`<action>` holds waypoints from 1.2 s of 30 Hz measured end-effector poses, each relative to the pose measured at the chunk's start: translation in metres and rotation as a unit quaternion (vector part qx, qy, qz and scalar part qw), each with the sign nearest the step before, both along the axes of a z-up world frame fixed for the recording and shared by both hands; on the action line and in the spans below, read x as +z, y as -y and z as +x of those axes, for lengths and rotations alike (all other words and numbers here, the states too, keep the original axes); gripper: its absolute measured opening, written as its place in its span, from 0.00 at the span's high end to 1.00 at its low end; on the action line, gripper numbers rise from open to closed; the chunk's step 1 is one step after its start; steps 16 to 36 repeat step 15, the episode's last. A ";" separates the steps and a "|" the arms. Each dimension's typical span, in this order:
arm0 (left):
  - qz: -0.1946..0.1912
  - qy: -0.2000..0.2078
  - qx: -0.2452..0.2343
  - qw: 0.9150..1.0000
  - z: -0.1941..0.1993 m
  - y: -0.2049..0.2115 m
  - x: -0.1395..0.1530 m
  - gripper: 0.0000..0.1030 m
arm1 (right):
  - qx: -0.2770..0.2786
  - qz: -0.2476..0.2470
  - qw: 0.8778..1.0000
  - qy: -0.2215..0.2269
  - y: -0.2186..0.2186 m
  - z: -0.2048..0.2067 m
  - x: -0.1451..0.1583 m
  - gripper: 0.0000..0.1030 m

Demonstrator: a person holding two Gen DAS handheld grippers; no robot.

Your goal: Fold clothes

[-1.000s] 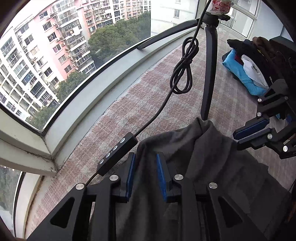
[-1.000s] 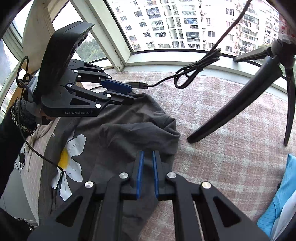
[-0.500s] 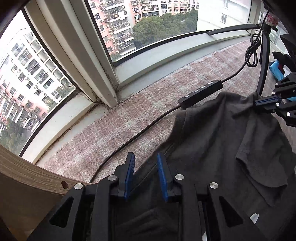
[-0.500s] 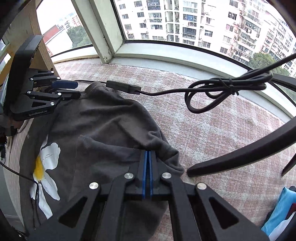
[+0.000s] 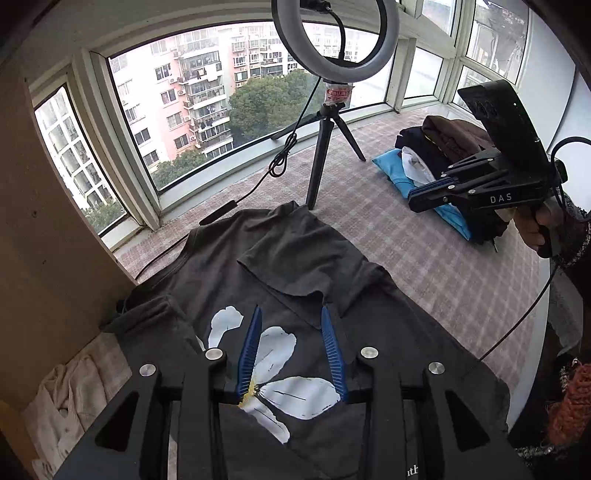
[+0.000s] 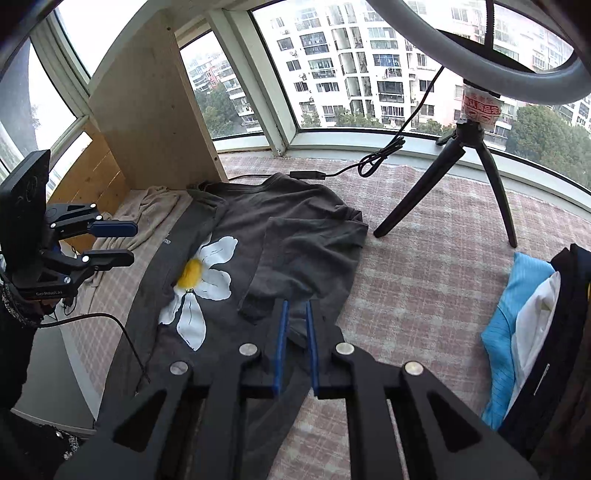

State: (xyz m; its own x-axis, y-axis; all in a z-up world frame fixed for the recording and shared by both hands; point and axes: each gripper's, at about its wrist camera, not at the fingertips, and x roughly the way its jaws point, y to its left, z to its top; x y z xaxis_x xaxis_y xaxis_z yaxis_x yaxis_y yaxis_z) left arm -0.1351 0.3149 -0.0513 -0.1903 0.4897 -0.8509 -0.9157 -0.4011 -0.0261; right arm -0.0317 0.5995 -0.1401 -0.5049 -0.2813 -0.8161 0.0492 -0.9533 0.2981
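Lying spread on the checked pink cloth [image 5: 424,266], one dark grey T-shirt [image 5: 295,266] with a single white daisy print [image 6: 201,275] is seen, its right sleeve folded inward over the chest. At the far left one beige cloth [image 6: 147,210] is bunched against a wooden panel [image 6: 147,110]. The left gripper [image 5: 291,347] is held above the daisy, its jaws opening with nothing between them. Over the shirt's folded sleeve the right gripper [image 6: 295,339] is held, its jaws opening too, a narrow gap showing and no fabric pinched. Behind the shirt one ring light [image 5: 334,33] is mounted on a tripod [image 5: 325,155] with three legs, and one black cable [image 5: 258,184] is trailed from it. At the right, one pile of folded clothes [image 5: 436,162] is stacked.
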 end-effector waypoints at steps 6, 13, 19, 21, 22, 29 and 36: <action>-0.022 0.059 0.022 0.998 0.108 0.051 -0.036 0.68 | 0.003 -0.027 0.999 0.030 0.003 0.108 -0.018 0.89; -0.027 0.149 0.000 0.988 0.227 0.063 -0.100 0.68 | 0.018 -0.035 0.997 0.071 0.032 0.229 -0.044 0.89; -0.036 0.139 -0.019 0.989 0.258 0.059 -0.111 0.68 | 0.009 -0.047 0.996 0.075 0.039 0.260 -0.048 0.89; -0.036 0.139 -0.019 0.989 0.258 0.059 -0.111 0.68 | 0.009 -0.047 0.996 0.075 0.039 0.260 -0.048 0.89; -0.036 0.139 -0.019 0.989 0.258 0.059 -0.111 0.68 | 0.009 -0.047 0.996 0.075 0.039 0.260 -0.048 0.89; -0.036 0.139 -0.019 0.989 0.258 0.059 -0.111 0.68 | 0.009 -0.047 0.996 0.075 0.039 0.260 -0.048 0.89; -0.036 0.139 -0.019 0.989 0.258 0.059 -0.111 0.68 | 0.009 -0.047 0.996 0.075 0.039 0.260 -0.048 0.89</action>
